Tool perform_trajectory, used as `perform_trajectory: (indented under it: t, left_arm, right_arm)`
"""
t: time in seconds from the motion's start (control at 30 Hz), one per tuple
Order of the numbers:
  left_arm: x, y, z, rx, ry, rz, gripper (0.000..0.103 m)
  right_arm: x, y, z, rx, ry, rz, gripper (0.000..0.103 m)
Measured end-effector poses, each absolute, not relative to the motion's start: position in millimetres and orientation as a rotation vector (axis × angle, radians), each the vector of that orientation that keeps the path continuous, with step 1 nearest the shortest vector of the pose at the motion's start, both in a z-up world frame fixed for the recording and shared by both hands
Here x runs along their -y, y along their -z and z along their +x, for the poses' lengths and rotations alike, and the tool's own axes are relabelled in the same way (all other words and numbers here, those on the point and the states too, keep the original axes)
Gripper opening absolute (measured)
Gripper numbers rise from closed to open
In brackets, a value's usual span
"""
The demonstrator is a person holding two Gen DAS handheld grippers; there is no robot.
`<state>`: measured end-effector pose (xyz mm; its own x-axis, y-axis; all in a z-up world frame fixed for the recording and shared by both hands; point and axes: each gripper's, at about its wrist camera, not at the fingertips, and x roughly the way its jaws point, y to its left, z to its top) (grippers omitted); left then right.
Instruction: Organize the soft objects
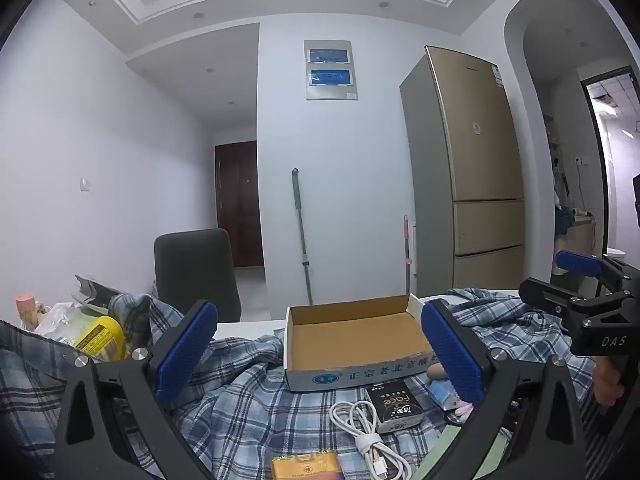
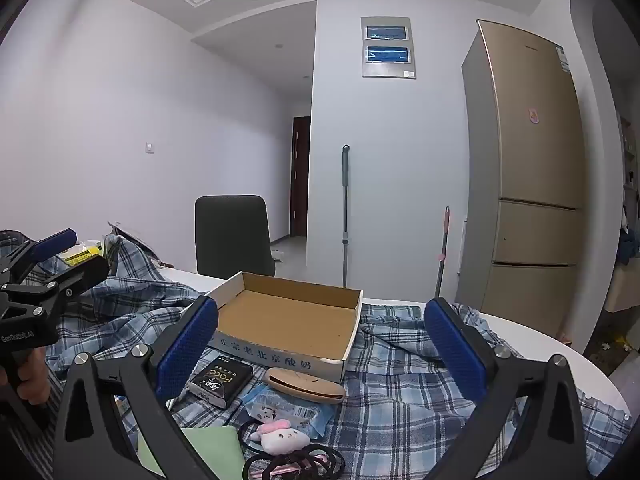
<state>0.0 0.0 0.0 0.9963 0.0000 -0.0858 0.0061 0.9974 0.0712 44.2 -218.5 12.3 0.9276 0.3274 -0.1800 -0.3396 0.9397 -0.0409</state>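
A rumpled blue-and-white plaid cotton cloth (image 2: 400,392) covers a white round-edged table (image 2: 560,356), lying in soft folds. On it sits a shallow, open cardboard tray box (image 2: 288,316), brown and matte inside, white outside with blue printed characters along its near wall; it is empty. Just in front of the box lie a small glossy black packet with gold lettering (image 2: 222,380), a smooth tan oblong case (image 2: 306,384), a crinkly clear-blue plastic sachet (image 2: 288,408), a small white-and-pink plush toy (image 2: 282,436) resting on a loop of black elastic hair ties (image 2: 296,462), and a pale green sheet (image 2: 208,446). A coiled white rubbery charging cable (image 1: 368,428) and a yellow flat box (image 1: 306,468) lie nearer the left side. The left gripper (image 1: 316,356) and the right gripper (image 2: 320,352), both black-framed with textured blue pads, stand spread wide above the cloth, holding and touching nothing.
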Motion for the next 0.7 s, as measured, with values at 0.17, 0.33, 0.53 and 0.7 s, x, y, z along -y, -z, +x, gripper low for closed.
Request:
perform_trajectory:
  t: [0.17, 0.33, 0.53, 0.7]
  left_arm:
    - [-1.2, -0.1, -0.1, -0.094, 0.006, 0.041, 0.103]
    - [-1.7, -0.5, -0.7, -0.090, 0.004, 0.053, 0.103]
    - [0.6, 1.4, -1.3, -0.090, 0.005, 0.050, 0.103]
    - [1.2, 1.7, -0.9, -0.092, 0.005, 0.052, 0.103]
  right_arm:
    - [218.6, -13.3, 42.9, -0.170, -0.342, -0.065, 0.103]
    - [217.0, -14.5, 41.0, -0.175, -0.343, -0.070, 0.103]
    - [218.1, -12.3, 43.5, -0.178, -0.342, -0.073, 0.103]
    - [217.9, -12.7, 44.4, -0.180, -0.342, -0.073, 0.103]
